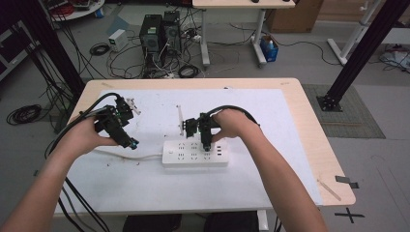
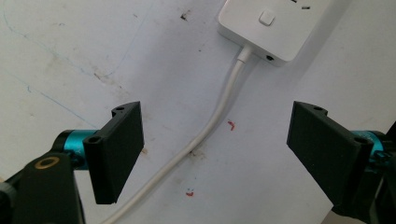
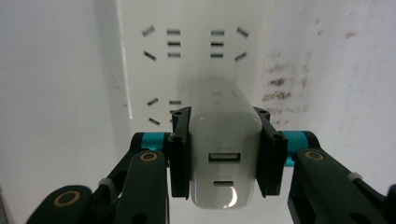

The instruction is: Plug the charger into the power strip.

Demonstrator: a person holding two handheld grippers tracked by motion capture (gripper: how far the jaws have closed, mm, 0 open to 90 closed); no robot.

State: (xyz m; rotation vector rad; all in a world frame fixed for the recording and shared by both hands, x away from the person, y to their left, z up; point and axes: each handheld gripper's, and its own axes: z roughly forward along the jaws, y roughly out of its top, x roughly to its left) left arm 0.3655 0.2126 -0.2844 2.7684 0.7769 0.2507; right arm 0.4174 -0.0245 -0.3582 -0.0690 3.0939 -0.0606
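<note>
Right tongs [image 3: 223,156] clamped on a white USB charger block [image 3: 225,154], one black jaw on each flank, ports facing the camera; grip looks square and secure; charger held above the white power strip [image 1: 195,153], which lies near the middle of the worktop [image 1: 309,145] with its socket face up; in the high view the right tongs [image 1: 206,143] point down at the strip's right half, roughly 3 o'clock from its switch end; whether the prongs have entered the slots cannot be told, since the charger body hides them; judged: pick-up done, carry done, seating in a socket [image 3: 173,44] in progress or just short; left tongs [image 2: 215,154] wide apart and holding nothing, with the strip's white cable [image 2: 219,109] running on the worktop between the jaws, untouched; in the high view the left tongs [image 1: 126,140] hover at 9 o'clock of the strip, just beside its cable end; judged: left hand is placed to steady the strip; remaining: press home, release, withdraw.
</note>
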